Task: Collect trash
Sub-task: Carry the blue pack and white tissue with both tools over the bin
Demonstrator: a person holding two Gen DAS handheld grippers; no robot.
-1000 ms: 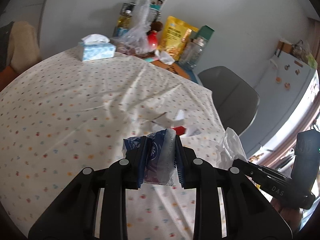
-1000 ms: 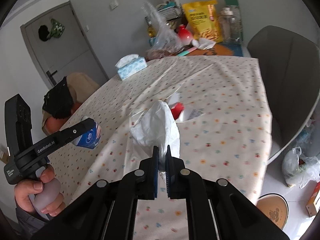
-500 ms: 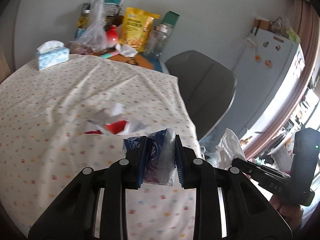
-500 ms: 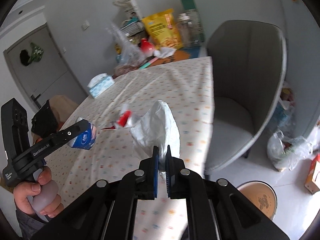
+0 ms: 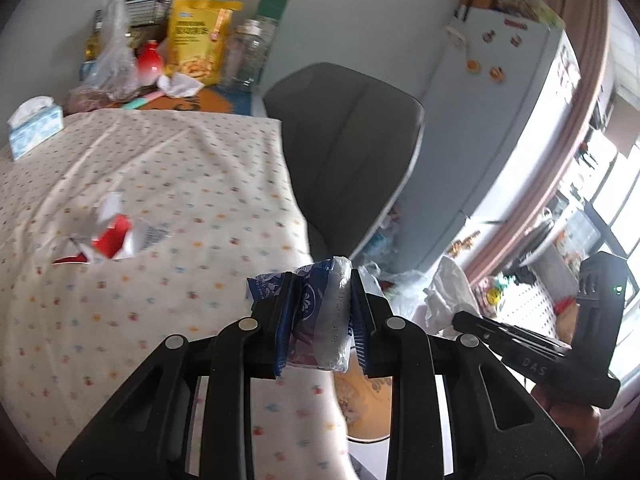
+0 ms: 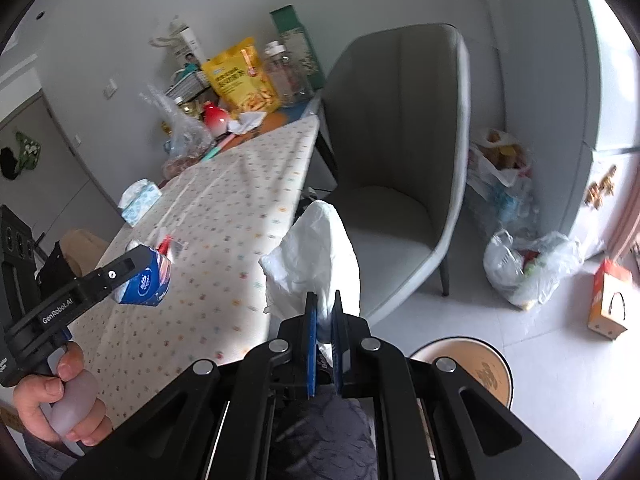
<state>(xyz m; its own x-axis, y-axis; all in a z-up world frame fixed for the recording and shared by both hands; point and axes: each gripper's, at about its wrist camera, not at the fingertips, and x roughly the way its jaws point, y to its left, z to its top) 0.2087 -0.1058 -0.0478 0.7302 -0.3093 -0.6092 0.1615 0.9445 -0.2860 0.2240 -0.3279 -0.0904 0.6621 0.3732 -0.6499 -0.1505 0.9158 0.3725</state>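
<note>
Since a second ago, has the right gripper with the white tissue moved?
Yes. The right gripper, shut on the white tissue, has swung off the table toward the grey chair and the round bin on the floor.

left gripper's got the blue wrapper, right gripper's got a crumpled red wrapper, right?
Not quite. The right gripper is shut on a crumpled white plastic bag, not a red wrapper, as the right wrist view shows. The left gripper does hold the blue printed wrapper.

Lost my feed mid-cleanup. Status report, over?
Left gripper shut on blue wrapper. Right gripper shut on white tissue. Red-white scrap remains on table. Bin below, path clear.
</note>
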